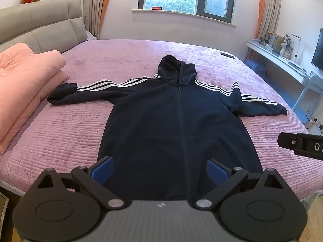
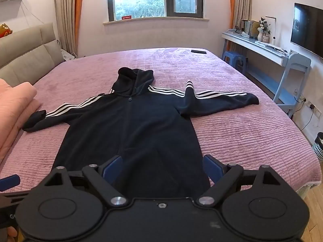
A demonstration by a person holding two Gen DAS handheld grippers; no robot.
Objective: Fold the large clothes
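Observation:
A dark navy zip hoodie with white sleeve stripes lies flat, front up, on the pink bed, hood away from me, both sleeves spread out sideways. It also shows in the right wrist view. My left gripper is open and empty, hovering over the hem near the bed's front edge. My right gripper is open and empty, also over the hem, towards its right side. The right gripper's body shows at the left wrist view's right edge.
A folded pink quilt lies on the bed's left side by the grey headboard. A dark remote lies at the bed's far right corner. A white desk, blue stool and TV stand right.

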